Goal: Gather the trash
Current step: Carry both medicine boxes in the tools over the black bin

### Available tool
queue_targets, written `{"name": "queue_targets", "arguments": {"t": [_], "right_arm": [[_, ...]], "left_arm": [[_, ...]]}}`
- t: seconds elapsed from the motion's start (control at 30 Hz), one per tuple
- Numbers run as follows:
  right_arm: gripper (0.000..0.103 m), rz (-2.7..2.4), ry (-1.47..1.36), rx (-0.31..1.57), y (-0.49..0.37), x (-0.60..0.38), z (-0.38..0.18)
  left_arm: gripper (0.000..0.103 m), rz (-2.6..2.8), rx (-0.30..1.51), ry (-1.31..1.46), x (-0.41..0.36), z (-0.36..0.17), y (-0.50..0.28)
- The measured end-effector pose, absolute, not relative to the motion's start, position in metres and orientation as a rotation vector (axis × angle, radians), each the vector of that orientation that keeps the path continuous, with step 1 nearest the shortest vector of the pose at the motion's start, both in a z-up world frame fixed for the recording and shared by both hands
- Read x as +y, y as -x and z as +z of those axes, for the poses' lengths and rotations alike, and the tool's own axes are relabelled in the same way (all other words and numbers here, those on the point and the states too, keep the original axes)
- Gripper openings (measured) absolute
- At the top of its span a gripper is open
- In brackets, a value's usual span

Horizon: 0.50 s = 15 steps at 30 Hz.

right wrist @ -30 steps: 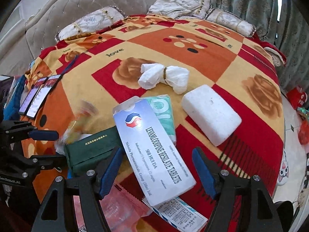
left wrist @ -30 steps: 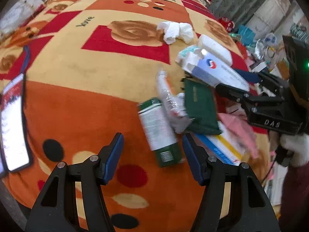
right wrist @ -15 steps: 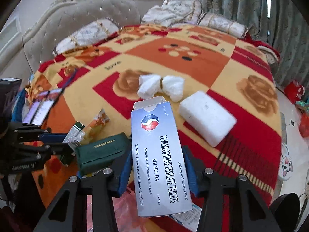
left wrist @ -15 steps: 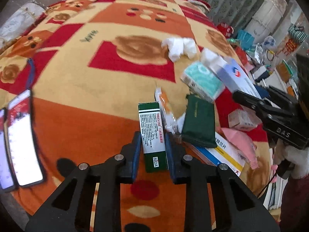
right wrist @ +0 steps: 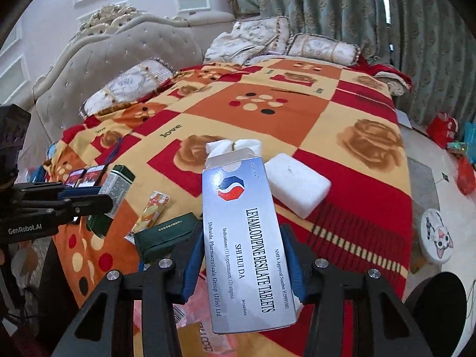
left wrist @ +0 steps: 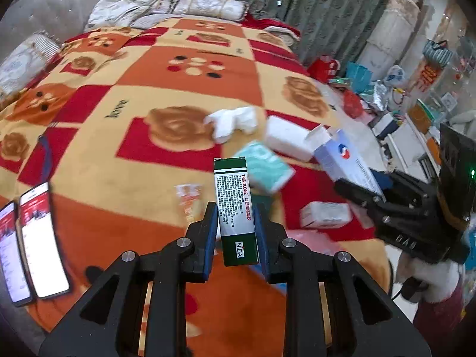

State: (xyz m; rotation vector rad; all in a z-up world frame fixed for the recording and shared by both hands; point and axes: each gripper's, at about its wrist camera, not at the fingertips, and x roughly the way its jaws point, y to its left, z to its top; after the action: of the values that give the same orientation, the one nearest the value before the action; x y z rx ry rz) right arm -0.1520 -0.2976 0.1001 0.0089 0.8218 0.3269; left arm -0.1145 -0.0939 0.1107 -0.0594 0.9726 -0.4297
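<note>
Left gripper (left wrist: pixel 235 232) clamped on green-and-white Trinolone carton (left wrist: pixel 235 208), lower centre of left wrist view, lifted clear of patterned blanket (left wrist: pixel 119 154). Right gripper (right wrist: pixel 242 263) clamped on blue-and-white Levamlodipine tablet box (right wrist: pixel 244 238), centre of right wrist view, top flap open. On blanket behind: white foam block (right wrist: pixel 296 184), wadded tissue (left wrist: pixel 233 120), teal tissue pack (left wrist: pixel 266 171), dark green box (right wrist: pixel 165 233), orange sachet (right wrist: pixel 153 208). Two lit phones (left wrist: pixel 28 244) at left edge.
</note>
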Motion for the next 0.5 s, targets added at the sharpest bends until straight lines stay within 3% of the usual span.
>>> {"name": "queue_targets", "arguments": {"t": [0.5], "right_arm": [[0.048,0.207,-0.086,0.774,0.184,-0.357,0.113]], "left_arm": [[0.022,-0.546,0.932,-0.029,-0.186,0.127,0.122]]}}
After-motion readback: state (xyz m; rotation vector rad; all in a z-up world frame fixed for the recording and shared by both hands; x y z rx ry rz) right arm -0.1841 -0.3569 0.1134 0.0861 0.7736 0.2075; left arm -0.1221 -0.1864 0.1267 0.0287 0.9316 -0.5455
